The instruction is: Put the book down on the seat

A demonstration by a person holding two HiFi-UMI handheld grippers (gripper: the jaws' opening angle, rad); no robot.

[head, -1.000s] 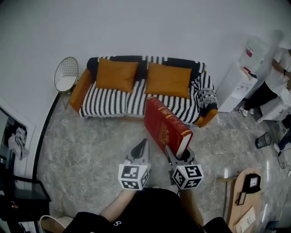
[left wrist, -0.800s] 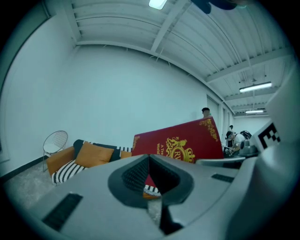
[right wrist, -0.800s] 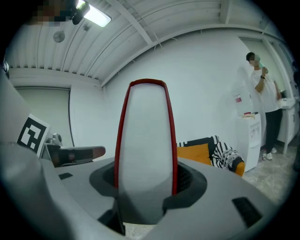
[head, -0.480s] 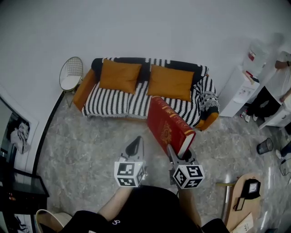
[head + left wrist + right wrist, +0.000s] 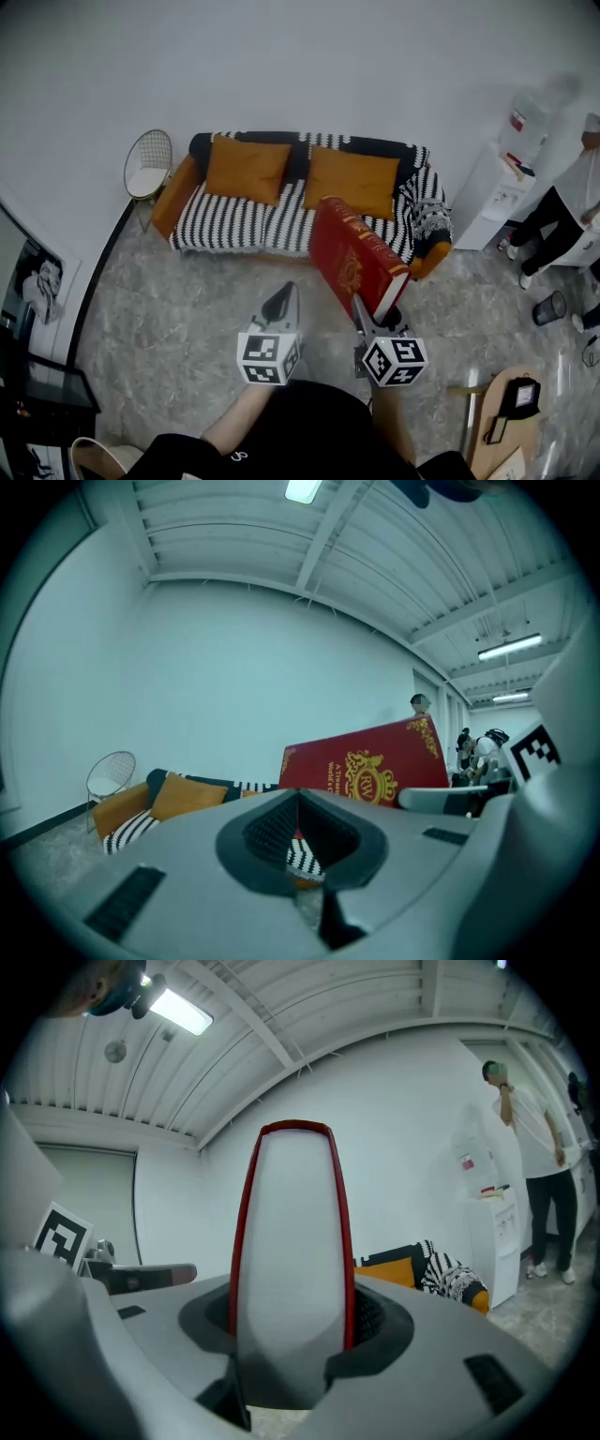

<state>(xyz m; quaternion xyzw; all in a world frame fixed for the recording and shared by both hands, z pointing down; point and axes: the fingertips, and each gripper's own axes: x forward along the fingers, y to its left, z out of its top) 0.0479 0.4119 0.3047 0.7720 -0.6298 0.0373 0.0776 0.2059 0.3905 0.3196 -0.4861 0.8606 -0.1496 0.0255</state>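
Observation:
A thick red book (image 5: 356,258) with gold print stands on edge in the air, and my right gripper (image 5: 377,317) is shut on its lower end. In the right gripper view its white page edge (image 5: 292,1260) fills the gap between the jaws. The same red book (image 5: 366,766) shows to the right in the left gripper view. My left gripper (image 5: 279,305) is shut and holds nothing, level with the right one and to the left of the book. Ahead lies the striped sofa (image 5: 234,217) with two orange cushions (image 5: 246,170); the book covers part of its right seat.
A white wire chair (image 5: 148,164) stands left of the sofa. A water dispenser (image 5: 514,164) and a person (image 5: 572,211) are at the right. A small round wooden table (image 5: 511,412) sits at lower right, dark furniture (image 5: 37,394) at lower left. Marble floor (image 5: 178,291) lies between me and the sofa.
The sofa has slid lower in the head view and come a little closer. The book and both grippers keep the same pose, shifted slightly right.

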